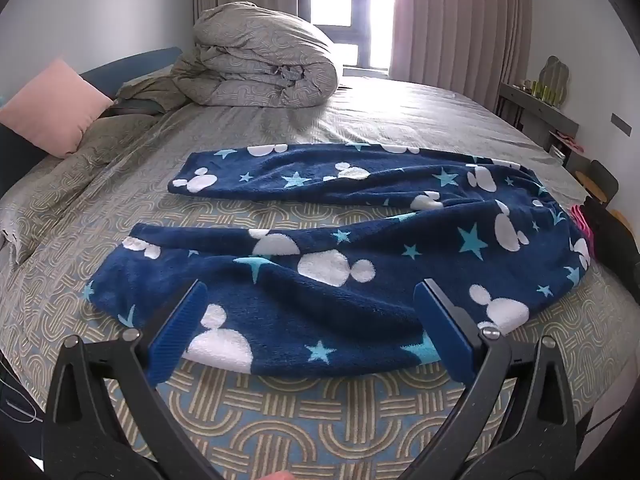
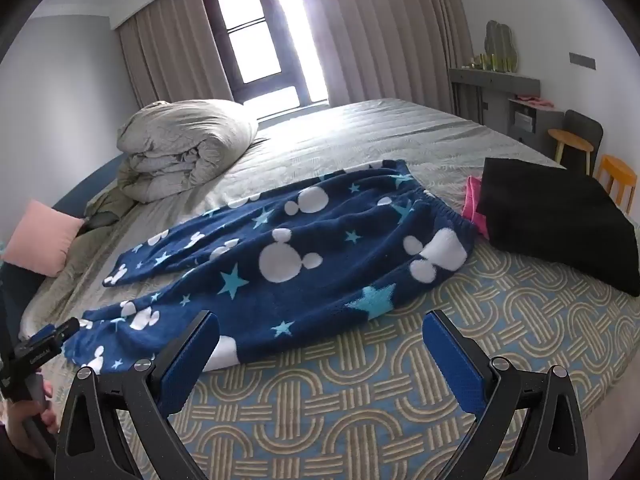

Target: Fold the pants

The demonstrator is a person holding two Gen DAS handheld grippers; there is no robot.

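Note:
Navy fleece pants (image 1: 360,248) with white mouse heads and blue stars lie spread on the bed, both legs pointing left, the waistband at the right. They also show in the right wrist view (image 2: 304,252). My left gripper (image 1: 312,312) is open and empty, hovering over the near leg. My right gripper (image 2: 320,340) is open and empty, above the bedspread just in front of the pants' near edge. The left gripper (image 2: 48,344) shows at the left edge of the right wrist view, near the leg cuff.
A rolled grey duvet (image 1: 264,64) lies at the back of the bed. A pink pillow (image 1: 52,108) is at the left. Folded black (image 2: 556,220) and pink (image 2: 474,204) garments lie right of the waistband. A shelf and stools (image 2: 572,148) stand by the right wall.

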